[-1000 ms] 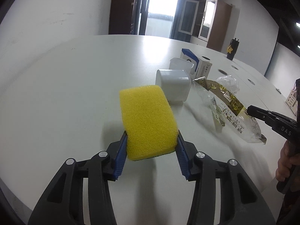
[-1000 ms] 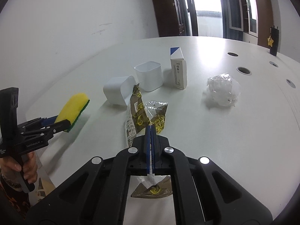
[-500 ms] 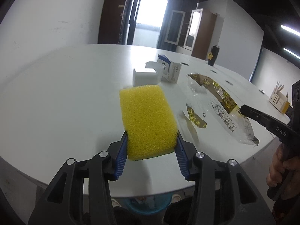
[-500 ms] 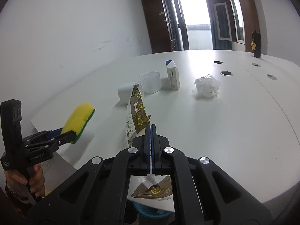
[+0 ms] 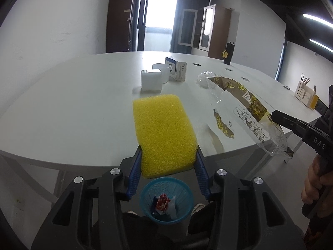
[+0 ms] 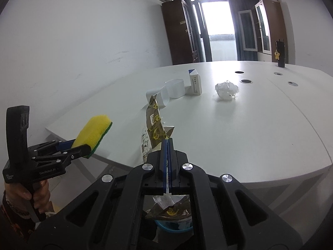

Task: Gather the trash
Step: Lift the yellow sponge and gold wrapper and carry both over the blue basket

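Observation:
My left gripper (image 5: 167,156) is shut on a yellow sponge (image 5: 163,132), held in the air off the table's near edge, above a blue trash basket (image 5: 166,200) on the floor that holds some wrappers. My right gripper (image 6: 167,140) is shut on a brown-and-gold plastic wrapper (image 6: 155,126), also seen in the left wrist view (image 5: 247,106), and holds it beside the table edge; the basket (image 6: 173,227) shows below it. A small torn wrapper piece (image 5: 222,125) lies on the table (image 5: 72,104). A crumpled clear plastic wad (image 6: 225,88) lies further back.
Two white plastic cups (image 5: 151,81) (image 6: 175,88), one tipped over, and a small white-blue carton (image 6: 195,82) stand mid-table. A dark bottle (image 6: 280,51) stands at the far end. A desk organizer (image 5: 305,93) sits on another desk to the right.
Both grippers have pulled back from over the table and risen, so the table edge and the blue basket on the floor have come into view below them. Both grips are unchanged.

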A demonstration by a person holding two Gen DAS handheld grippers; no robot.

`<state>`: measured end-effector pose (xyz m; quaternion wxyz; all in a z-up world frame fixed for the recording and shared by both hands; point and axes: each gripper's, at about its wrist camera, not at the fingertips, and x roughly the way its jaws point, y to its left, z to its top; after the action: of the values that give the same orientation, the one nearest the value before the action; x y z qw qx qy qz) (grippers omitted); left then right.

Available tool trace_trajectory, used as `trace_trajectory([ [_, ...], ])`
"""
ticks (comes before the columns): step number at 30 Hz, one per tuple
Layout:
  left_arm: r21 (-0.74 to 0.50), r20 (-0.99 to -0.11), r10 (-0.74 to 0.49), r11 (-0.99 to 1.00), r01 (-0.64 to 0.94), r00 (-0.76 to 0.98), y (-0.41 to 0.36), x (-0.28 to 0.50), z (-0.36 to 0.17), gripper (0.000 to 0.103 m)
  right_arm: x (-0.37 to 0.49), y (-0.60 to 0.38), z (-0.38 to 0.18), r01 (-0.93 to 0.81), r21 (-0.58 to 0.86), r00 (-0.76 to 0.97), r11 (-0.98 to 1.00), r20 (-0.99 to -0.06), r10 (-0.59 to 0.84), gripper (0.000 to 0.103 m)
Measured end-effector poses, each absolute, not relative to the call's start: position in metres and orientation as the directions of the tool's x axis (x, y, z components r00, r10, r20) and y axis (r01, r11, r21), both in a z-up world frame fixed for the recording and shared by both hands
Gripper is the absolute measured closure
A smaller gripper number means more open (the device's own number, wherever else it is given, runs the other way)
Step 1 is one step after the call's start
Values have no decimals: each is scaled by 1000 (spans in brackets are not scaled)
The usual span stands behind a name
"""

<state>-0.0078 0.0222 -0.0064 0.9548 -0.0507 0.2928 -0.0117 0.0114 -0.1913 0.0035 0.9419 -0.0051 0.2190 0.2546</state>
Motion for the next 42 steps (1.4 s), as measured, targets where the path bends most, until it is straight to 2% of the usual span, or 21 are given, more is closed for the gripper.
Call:
trace_trajectory([
  [9, -106, -531, -89, 994, 39, 843, 21, -41, -8, 58, -25, -214, -10, -490, 99, 755, 866, -448, 479, 103],
  [15, -104, -543, -117, 992, 71, 832, 15, -56, -20, 58, -46, -210, -21, -522, 84, 724, 849, -481, 494, 103],
  [29, -195, -633, -218, 973, 119, 743, 10, -56, -74, 58, -46, -192, -79, -530, 94, 637, 843, -612, 469, 103],
  [34, -189, -672, -203, 977, 100, 713, 7, -48, -102, 58, -32, -183, -102, -524, 124, 598, 843, -651, 468, 102],
  [39, -195, -708, -184, 979, 61, 682, 13, -37, -132, 58, -17, -171, -130, -516, 93, 581, 852, -692, 427, 103],
  [42, -161, -727, -150, 986, 45, 670, 11, -29, -148, 58, -5, -169, -155, -491, 109, 554, 864, -727, 406, 103],
])
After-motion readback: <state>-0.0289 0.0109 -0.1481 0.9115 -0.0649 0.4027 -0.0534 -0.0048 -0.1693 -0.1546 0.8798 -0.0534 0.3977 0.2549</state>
